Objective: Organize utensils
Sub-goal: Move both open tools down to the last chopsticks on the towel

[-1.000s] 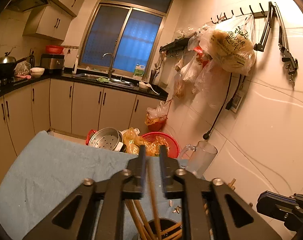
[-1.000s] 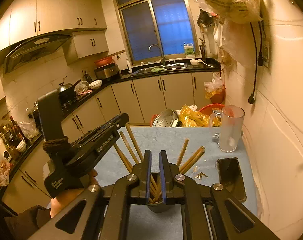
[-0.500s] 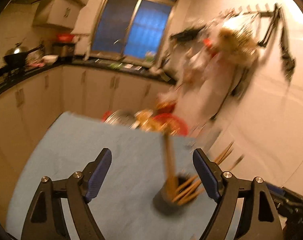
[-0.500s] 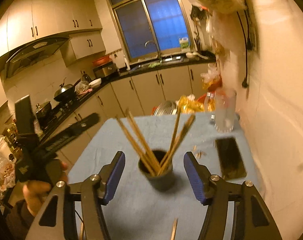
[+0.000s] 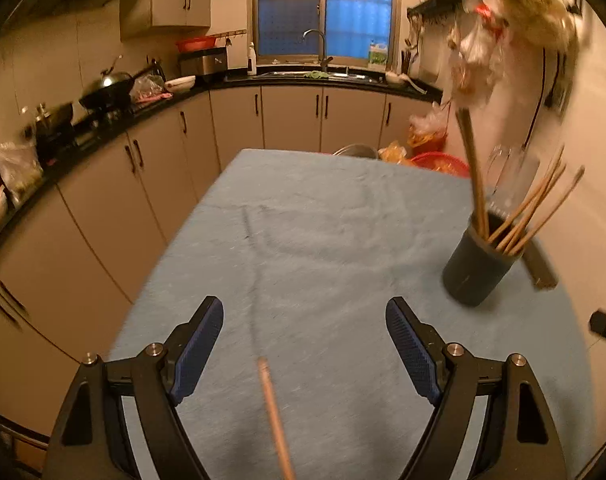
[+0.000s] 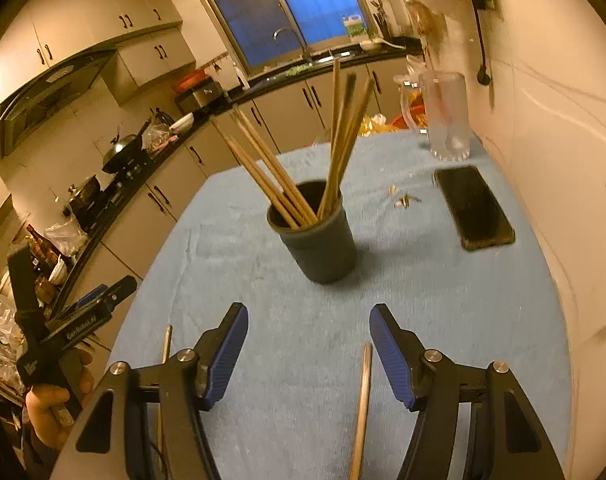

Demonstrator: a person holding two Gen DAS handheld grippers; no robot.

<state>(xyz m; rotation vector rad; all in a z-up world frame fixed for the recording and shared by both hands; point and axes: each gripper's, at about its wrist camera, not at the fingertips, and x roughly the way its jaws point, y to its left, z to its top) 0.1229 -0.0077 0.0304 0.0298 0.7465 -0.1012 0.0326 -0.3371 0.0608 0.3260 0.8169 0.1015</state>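
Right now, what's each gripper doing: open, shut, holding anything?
Left gripper: open, holding nothing; a chopstick lies below the jaws.
Right gripper: open, holding nothing; a chopstick lies below it.

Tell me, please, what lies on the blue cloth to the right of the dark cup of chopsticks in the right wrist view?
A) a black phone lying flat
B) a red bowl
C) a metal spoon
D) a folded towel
A: in the right wrist view a black phone lies flat on the blue cloth, right of the dark cup holding the chopsticks, near the wall.
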